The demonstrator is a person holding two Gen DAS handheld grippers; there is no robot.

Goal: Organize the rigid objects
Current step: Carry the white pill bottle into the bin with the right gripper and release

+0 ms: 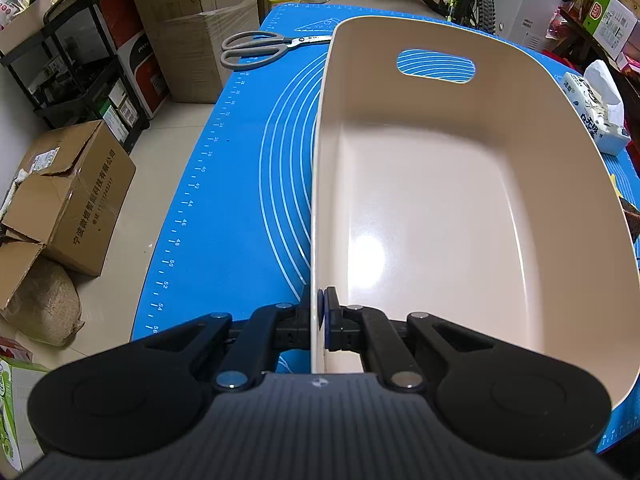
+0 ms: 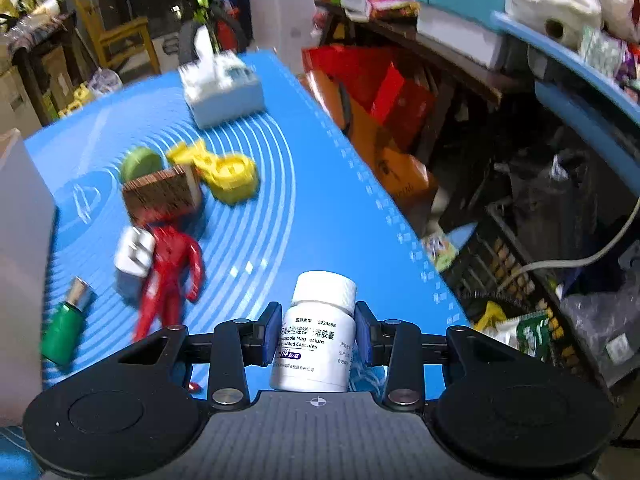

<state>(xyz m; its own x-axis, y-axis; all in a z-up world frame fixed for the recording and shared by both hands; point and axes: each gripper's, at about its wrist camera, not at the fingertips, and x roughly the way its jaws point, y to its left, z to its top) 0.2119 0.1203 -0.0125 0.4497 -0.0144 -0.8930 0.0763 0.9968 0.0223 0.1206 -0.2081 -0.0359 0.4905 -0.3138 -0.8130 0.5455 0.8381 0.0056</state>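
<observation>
My left gripper [image 1: 320,314] is shut on the near left wall of an empty cream plastic bin [image 1: 432,208] that stands on the blue mat [image 1: 240,200]. My right gripper [image 2: 318,330] is shut on a white pill bottle [image 2: 316,336] held above the mat [image 2: 320,200]. On the mat in the right wrist view lie a red figure [image 2: 168,272], a white plug [image 2: 134,258], a green bottle [image 2: 66,328], a brown block [image 2: 160,194], a green disc [image 2: 140,164] and a yellow toy [image 2: 224,172]. The bin's side [image 2: 20,240] shows at the left.
Grey scissors [image 1: 256,48] lie on the mat's far left. A tissue box [image 1: 596,108] [image 2: 224,92] stands at the far right. Cardboard boxes [image 1: 68,196] and a black rack [image 1: 80,60] stand on the floor left; cluttered shelves [image 2: 520,120] stand right of the table.
</observation>
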